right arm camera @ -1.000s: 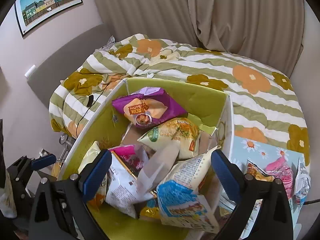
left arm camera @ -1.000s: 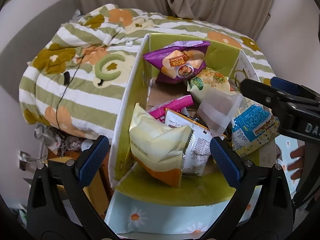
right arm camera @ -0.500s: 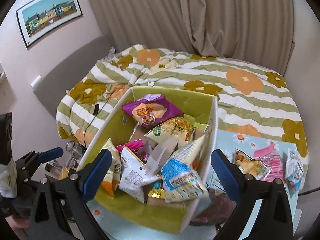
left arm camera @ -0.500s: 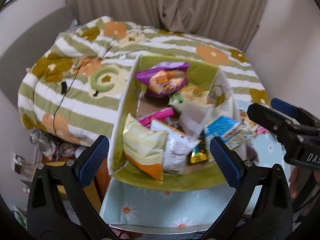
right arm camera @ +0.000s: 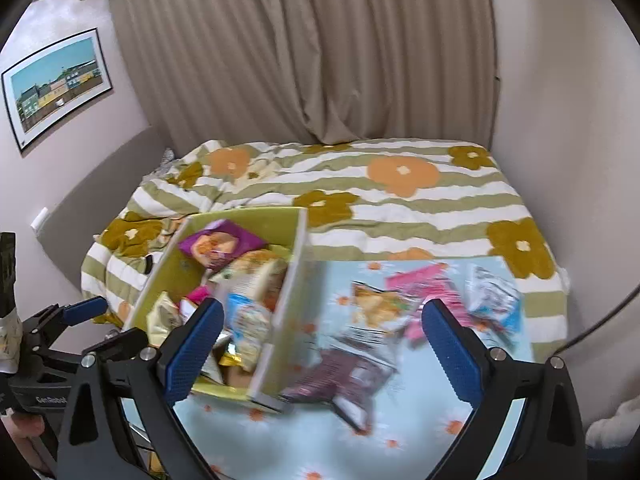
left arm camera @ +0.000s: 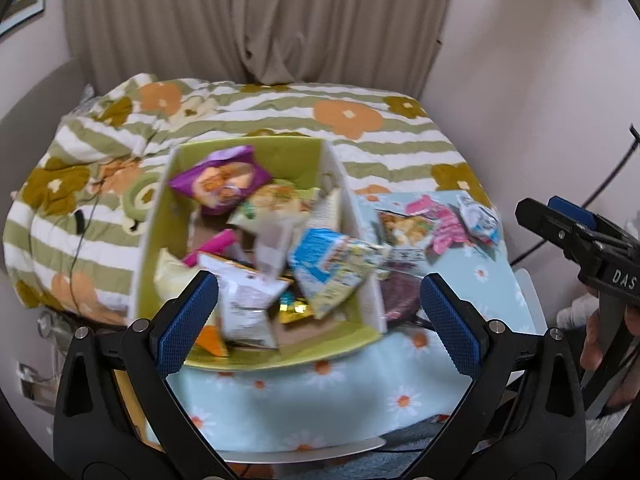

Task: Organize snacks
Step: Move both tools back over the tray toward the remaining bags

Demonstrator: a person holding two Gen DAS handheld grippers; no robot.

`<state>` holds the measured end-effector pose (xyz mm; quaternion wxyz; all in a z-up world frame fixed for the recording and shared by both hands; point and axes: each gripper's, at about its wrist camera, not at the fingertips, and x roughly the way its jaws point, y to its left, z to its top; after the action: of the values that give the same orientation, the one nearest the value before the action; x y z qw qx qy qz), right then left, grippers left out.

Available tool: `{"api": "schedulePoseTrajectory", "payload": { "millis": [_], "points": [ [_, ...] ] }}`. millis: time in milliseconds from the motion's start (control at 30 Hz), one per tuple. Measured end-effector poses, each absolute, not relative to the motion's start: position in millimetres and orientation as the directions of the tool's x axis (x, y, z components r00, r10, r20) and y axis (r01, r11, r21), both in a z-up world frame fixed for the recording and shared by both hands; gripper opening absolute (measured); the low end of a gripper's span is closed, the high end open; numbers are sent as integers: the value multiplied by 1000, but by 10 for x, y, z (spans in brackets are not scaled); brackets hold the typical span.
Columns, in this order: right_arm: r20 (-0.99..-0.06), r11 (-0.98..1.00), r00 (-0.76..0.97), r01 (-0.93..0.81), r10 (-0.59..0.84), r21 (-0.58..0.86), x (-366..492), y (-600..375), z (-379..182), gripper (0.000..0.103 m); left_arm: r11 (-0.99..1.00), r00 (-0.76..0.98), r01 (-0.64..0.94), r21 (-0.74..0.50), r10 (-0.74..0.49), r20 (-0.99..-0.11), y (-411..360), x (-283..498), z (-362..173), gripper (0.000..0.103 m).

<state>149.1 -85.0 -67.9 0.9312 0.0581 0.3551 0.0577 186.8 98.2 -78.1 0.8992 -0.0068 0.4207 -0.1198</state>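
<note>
Snacks: most lie piled in the box [left arm camera: 352,220], at 11 o'clock from the left tongs [left arm camera: 320,316]; among them a purple bag [left arm camera: 218,178] at the far end, a blue-and-yellow bag [left arm camera: 332,264] leaning on the right wall, a white bag [left arm camera: 248,300] at the near end
Done: the box looks near full, so by my reading the greater part is sorted
Left: four or so packets loose on the counter [right arm camera: 400,432], at 12 to 1 o'clock from the right tongs [right arm camera: 324,344] – an orange bag [right arm camera: 376,304], a pink bag [right arm camera: 432,292], a blue-and-white bag [right arm camera: 494,300], a dark bag [right arm camera: 344,372] just beside the box wall
Left tongs: agape, nothing between the pads
Right tongs: agape as well, empty, facing the loose packets
Counter: pale blue cloth with daisies, box at its left half; both views blurred
Room: bed [right arm camera: 400,200] with a green-striped, flowered quilt right behind the counter, beige curtain [right arm camera: 320,60] at 12 o'clock, framed picture [right arm camera: 56,88] on the wall at 10 o'clock
</note>
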Motion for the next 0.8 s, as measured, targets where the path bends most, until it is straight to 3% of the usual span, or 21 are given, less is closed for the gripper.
{"api": "schedulePoseTrajectory", "payload": {
  "millis": [333, 800],
  "points": [
    [-686, 990, 714, -89, 141, 111, 1499, -1815, -855, 99, 965, 554, 255, -60, -196, -809, -84, 1873, -1054, 100],
    [-765, 921, 603, -388, 227, -33, 1998, -2598, -1773, 99, 966, 464, 195, 172, 63, -883, -1113, 2069, -2010, 100]
  ]
}}
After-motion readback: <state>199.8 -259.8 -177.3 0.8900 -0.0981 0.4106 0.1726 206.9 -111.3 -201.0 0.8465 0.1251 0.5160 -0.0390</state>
